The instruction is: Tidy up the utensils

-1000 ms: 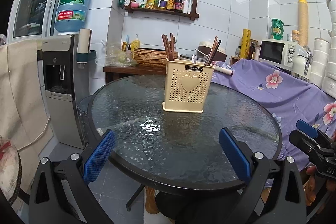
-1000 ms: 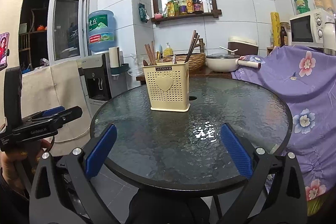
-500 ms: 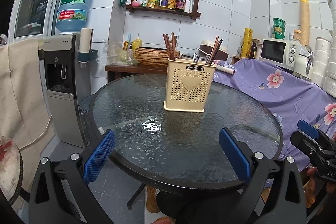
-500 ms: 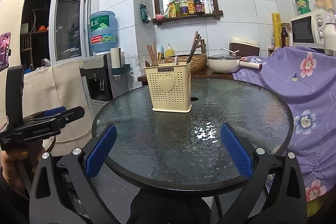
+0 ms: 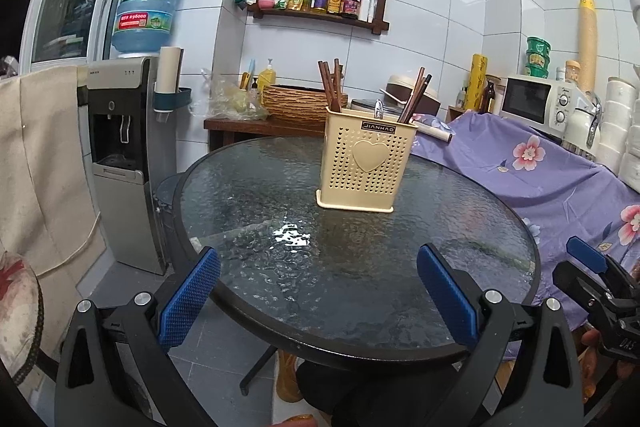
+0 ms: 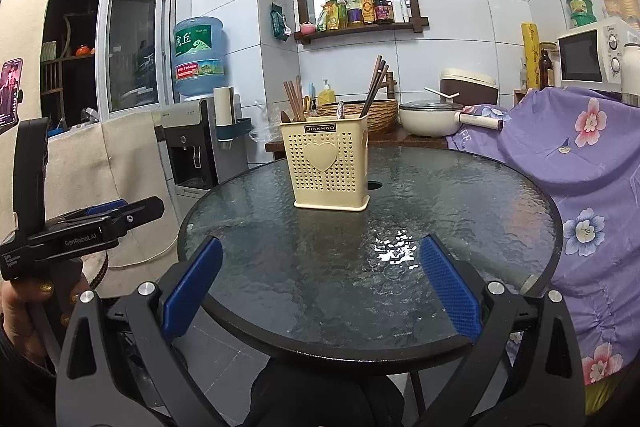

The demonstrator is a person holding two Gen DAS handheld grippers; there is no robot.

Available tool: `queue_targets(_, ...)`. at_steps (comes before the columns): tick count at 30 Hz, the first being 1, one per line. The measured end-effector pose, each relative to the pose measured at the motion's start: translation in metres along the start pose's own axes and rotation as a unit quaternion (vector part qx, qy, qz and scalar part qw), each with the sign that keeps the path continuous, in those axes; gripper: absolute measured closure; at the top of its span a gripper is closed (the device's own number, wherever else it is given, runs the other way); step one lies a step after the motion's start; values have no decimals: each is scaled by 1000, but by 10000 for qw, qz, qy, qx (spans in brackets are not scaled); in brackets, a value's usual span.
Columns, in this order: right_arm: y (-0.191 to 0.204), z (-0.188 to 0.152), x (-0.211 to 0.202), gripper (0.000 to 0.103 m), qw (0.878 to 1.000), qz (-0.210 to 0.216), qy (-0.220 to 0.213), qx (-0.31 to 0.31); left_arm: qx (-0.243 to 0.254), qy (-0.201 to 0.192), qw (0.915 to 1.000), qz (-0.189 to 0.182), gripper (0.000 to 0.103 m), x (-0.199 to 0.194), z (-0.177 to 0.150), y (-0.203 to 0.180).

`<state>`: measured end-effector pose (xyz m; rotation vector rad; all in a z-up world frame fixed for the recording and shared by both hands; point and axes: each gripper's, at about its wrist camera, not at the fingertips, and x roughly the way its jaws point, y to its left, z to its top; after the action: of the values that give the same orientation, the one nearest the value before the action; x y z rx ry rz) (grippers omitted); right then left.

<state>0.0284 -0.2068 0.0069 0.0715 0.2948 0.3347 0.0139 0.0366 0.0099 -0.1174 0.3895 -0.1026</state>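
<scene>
While both grippers hang off the near edge of the round glass table [image 5: 400, 307], the utensil holder [image 5: 366, 167] stands upright past the table's middle, dead ahead of both and well apart from either. Left gripper [image 5: 320, 291]: jaws spread wide, nothing between the blue pads [image 5: 188, 295]. Right gripper [image 6: 320, 291]: same, wide apart and empty. From the holder, the left gripper sits toward the water dispenser [image 5: 120, 163] side and the right toward the purple floral cloth [image 6: 580, 187] side. Range looks about equal, so neither hand is clearly nearer. Utensils are already in the holder: one bunch of chopsticks [image 5: 330, 83] at its dispenser-side end, near vertical; a second bunch of chopsticks [image 5: 416, 95] at its cloth-side end, leaning out toward the cloth; a metal handle tip [image 5: 379, 109] between them. Long axes run up-down, so any grasp would likely come from above or across the shafts, not along the table. No loose utensil on the glass in either view, so my read is the sorting is done or nearly so. Only the right view shows the hole in the glass [image 6: 376, 183] just beside the holder's base, and the left gripper from the side. The left view catches only the right gripper's tip at frame edge.
</scene>
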Motion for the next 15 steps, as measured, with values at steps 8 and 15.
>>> queue_targets(8,0,0,0,6,10000,12,12,9,30,46,10000,-55,6,0,0,-2)
queue_targets(15,0,1,1,6,10000,25,18,3,89,73,9999,-44,6,1,0,-4)
